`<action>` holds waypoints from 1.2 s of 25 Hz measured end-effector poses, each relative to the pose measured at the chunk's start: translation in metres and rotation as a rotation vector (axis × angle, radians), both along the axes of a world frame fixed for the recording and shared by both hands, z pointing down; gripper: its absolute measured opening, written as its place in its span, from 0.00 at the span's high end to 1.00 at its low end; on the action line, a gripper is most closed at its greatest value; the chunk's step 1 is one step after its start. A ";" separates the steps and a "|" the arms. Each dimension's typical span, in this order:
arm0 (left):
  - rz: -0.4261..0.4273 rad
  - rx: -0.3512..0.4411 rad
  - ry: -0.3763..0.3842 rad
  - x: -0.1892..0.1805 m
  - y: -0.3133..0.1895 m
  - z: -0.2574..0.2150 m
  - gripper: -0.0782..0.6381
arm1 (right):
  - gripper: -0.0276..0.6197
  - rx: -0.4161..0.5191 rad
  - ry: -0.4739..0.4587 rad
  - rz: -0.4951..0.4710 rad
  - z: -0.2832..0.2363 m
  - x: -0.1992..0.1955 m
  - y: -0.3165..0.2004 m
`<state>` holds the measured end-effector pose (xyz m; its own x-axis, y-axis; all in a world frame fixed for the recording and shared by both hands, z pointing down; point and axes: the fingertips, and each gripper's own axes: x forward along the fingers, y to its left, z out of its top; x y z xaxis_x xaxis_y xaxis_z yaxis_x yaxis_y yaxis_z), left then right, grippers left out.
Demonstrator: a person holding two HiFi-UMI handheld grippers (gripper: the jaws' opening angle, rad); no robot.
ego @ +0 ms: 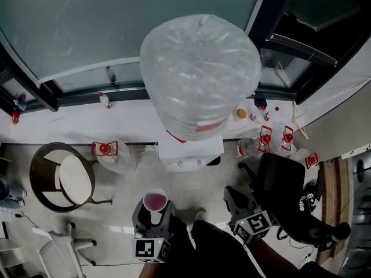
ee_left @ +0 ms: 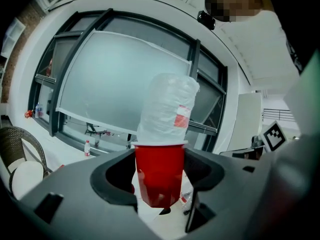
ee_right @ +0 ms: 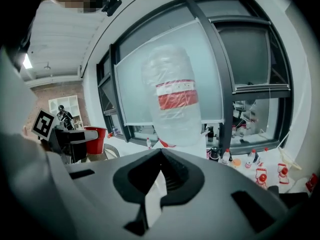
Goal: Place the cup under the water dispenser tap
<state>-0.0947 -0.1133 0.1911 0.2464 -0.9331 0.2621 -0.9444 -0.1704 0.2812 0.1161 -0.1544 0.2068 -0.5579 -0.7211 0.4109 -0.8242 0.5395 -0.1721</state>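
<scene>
Both grippers are held out low in front of the person, pointing slightly downward at the water dispenser (ego: 191, 150) with its big bottle (ego: 200, 74). Left gripper (ego: 155, 214): jaws spread wide and pinching the red cup (ee_left: 160, 171) by its sides, upright, rim up. The cup is in the air, short of the dispenser and not touching it. Right gripper (ee_right: 160, 155): jaw tips pressed together, nothing between them.

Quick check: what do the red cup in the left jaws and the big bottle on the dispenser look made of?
Red cup: probably thin plastic, glossy; soft highlights on its wall, white rim. Big clear bottle: plastic, apparently under a crinkled film wrap; wrinkles cover its surface.
</scene>
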 end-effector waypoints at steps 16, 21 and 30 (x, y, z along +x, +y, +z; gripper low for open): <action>0.067 0.033 -0.066 -0.050 -0.049 0.029 0.49 | 0.96 -0.001 0.045 -0.008 0.031 -0.052 -0.035; 0.009 0.035 -0.034 -0.039 -0.052 0.046 0.49 | 0.96 -0.004 0.042 -0.069 0.059 -0.047 -0.039; -0.042 0.067 -0.092 -0.002 -0.049 0.119 0.49 | 0.96 0.023 0.025 -0.184 0.140 -0.031 -0.038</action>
<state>-0.0971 -0.1620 0.3096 0.1848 -0.9581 0.2189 -0.9723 -0.1459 0.1824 0.0854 -0.1923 0.3469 -0.6711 -0.6172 0.4108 -0.7151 0.6851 -0.1390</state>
